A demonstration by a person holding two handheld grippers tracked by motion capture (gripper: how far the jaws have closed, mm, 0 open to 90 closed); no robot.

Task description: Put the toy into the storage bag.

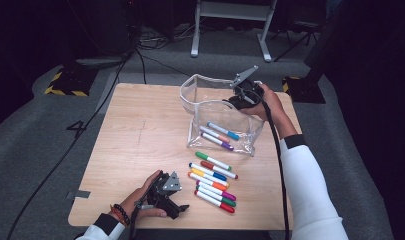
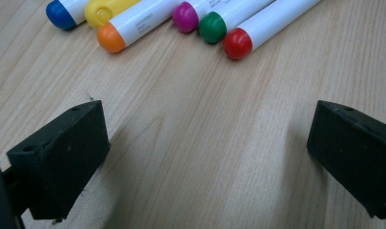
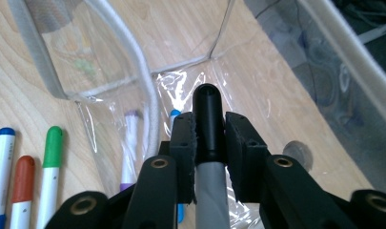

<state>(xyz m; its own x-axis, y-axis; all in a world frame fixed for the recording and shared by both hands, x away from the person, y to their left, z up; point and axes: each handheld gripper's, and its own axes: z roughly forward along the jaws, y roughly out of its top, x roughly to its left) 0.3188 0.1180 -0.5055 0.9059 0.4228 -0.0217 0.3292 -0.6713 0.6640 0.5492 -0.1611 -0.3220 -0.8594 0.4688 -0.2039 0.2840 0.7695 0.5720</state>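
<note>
Wide-open left gripper [image 1: 177, 204] rests on wooden table [image 1: 140, 150]; right gripper [image 3: 209, 131] grips black marker [image 3: 208, 112] above pouch [image 1: 210, 112]; grey carpet [image 1: 40, 140] around.

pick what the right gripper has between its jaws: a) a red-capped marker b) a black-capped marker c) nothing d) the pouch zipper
b: in the right gripper view the right gripper has its jaws pressed on both sides of a black-capped marker with a grey barrel, held over the clear pouch.

Clear glossy plastic pouch [image 1: 220, 107] — (matt wood table [image 1: 140, 145])
</note>
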